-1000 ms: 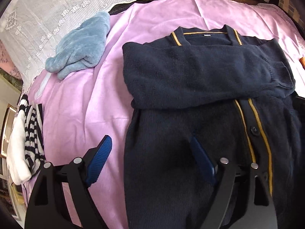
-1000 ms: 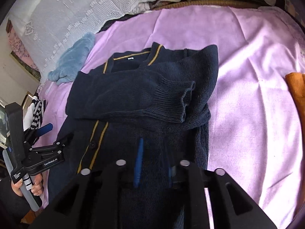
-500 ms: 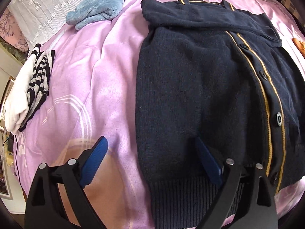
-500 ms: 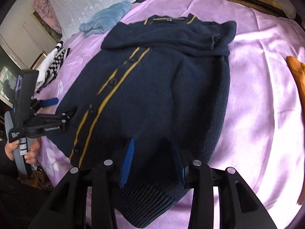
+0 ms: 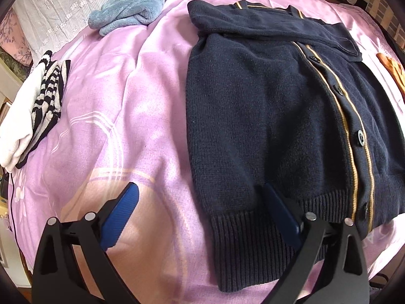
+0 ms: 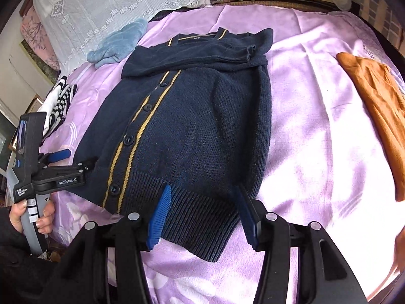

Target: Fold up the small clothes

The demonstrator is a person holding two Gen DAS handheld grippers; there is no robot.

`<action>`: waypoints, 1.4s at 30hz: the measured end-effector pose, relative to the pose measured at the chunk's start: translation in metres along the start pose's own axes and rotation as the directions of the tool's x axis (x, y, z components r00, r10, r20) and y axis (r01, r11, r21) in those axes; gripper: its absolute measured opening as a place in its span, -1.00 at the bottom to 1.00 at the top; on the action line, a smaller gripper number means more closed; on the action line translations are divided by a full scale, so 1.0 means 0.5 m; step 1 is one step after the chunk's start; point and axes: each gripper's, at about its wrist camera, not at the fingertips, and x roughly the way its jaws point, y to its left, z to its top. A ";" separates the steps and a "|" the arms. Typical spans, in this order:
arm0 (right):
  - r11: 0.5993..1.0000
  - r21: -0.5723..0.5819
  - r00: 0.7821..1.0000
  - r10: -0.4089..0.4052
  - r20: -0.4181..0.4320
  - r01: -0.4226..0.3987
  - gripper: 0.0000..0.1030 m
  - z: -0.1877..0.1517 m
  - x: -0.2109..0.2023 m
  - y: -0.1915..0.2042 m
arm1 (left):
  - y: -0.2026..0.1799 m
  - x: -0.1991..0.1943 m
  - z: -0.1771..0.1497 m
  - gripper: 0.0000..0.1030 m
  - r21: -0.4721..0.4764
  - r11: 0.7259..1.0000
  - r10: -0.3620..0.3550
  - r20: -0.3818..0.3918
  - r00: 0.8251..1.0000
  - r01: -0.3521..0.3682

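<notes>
Blue ribbed pads line both claws. The left gripper is spread nearly full and still widening, gripping nothing, straddling the near left corner of the navy cardigan's ribbed hem. The right gripper is half open and widening, hem between its pads but unpinched. The cardigan lies buttoned on the pink bedsheet, 1 sleeve folded across its chest. Bare sheet flanks it; beyond lie a striped garment, blue towel and orange garment.
</notes>
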 end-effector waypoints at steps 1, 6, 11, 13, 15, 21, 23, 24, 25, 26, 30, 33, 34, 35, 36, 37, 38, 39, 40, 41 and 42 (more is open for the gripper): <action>1.000 0.013 1.000 0.003 0.010 -0.003 0.02 -0.002 -0.006 0.000 | -0.002 -0.007 -0.004 0.86 0.006 1.000 -0.003 0.003 1.000 0.003; 1.000 0.006 1.000 -0.018 0.007 0.017 0.21 -0.009 0.003 0.019 | -0.014 -0.030 -0.018 0.86 0.060 0.998 -0.014 0.026 1.000 0.013; 0.998 0.057 0.998 -0.029 -0.051 0.031 0.30 -0.034 0.049 0.000 | 0.005 -0.019 -0.034 0.86 0.020 0.996 -0.087 -0.006 0.996 0.087; 0.995 0.096 0.997 -0.028 -0.066 0.034 0.58 -0.045 0.056 -0.010 | 0.018 -0.015 -0.034 0.86 -0.004 0.993 -0.122 -0.017 0.992 0.122; 0.992 0.126 0.997 0.009 -0.075 0.000 0.77 -0.057 0.062 -0.016 | 0.028 -0.014 -0.035 0.86 -0.014 0.988 -0.152 -0.027 0.988 0.152; 0.998 -0.025 0.997 -0.066 -0.052 0.064 0.93 -0.093 0.069 0.040 | 0.058 -0.022 -0.047 0.86 -0.019 0.964 -0.266 -0.035 0.963 0.266; 0.990 -0.087 0.994 -0.112 -0.021 0.109 0.93 -0.106 0.073 0.057 | 0.061 -0.023 -0.051 0.86 -0.003 0.957 -0.291 -0.033 0.956 0.291; 0.990 -0.089 0.993 -0.115 -0.005 0.114 0.93 -0.111 0.071 0.057 | 0.063 -0.027 -0.053 0.86 0.008 0.954 -0.300 -0.031 0.953 0.301; 0.991 -0.075 0.994 -0.110 0.000 0.109 0.93 -0.112 0.070 0.054 | 0.064 -0.029 -0.054 0.86 0.018 0.951 -0.309 -0.030 0.951 0.310; 0.993 -0.060 0.995 -0.100 -0.001 0.099 0.93 -0.110 0.067 0.047 | 0.062 -0.031 -0.055 0.86 0.025 0.947 -0.321 -0.031 0.947 0.321; 0.993 0.119 1.000 0.020 -0.007 -0.019 0.93 -0.090 0.037 0.004 | 0.060 -0.036 -0.051 0.85 0.024 0.922 -0.385 -0.041 0.922 0.386; 0.942 0.289 0.986 0.160 0.052 -0.168 0.86 -0.093 0.016 -0.045 | 0.045 -0.025 -0.041 0.85 0.025 0.903 -0.427 -0.061 0.902 0.429; 0.931 0.318 0.984 0.175 0.045 -0.180 0.78 -0.094 0.018 -0.057 | 0.043 -0.017 -0.040 0.85 0.016 0.899 -0.435 -0.072 0.897 0.438; 0.923 0.334 0.982 0.187 0.036 -0.188 0.59 -0.096 0.023 -0.067 | 0.042 -0.009 -0.039 0.85 0.003 0.894 -0.446 -0.078 0.891 0.448; 0.920 0.340 0.980 0.196 0.033 -0.195 0.45 -0.098 0.026 -0.074 | 0.046 -0.002 -0.037 0.85 -0.012 0.887 -0.461 -0.078 0.884 0.462; 0.918 0.340 0.979 0.203 0.033 -0.202 0.38 -0.096 0.029 -0.080 | 0.052 0.005 -0.033 0.85 -0.032 0.877 -0.481 -0.073 0.874 0.480; 0.917 0.340 0.977 0.212 0.032 -0.210 0.27 -0.096 0.032 -0.083 | 0.058 0.007 -0.030 0.84 -0.049 0.868 -0.497 -0.065 0.865 0.495; 0.913 0.343 0.974 0.223 0.030 -0.219 0.17 -0.095 0.035 -0.087 | 0.065 0.009 -0.027 0.82 -0.065 0.859 -0.512 -0.060 0.857 0.509; 0.910 0.348 0.972 0.232 0.026 -0.226 0.12 -0.095 0.037 -0.089 | 0.068 0.010 -0.023 0.74 -0.075 0.854 -0.519 -0.056 0.853 0.514; 0.907 0.349 0.970 0.242 0.024 -0.235 0.04 -0.095 0.037 -0.091 | 0.072 0.010 -0.021 0.59 -0.079 0.854 -0.519 -0.053 0.853 0.515; 0.905 0.349 0.968 0.251 0.020 -0.242 -0.01 -0.095 0.039 -0.092 | 0.076 0.010 -0.020 0.53 -0.077 0.855 -0.517 -0.053 0.855 0.512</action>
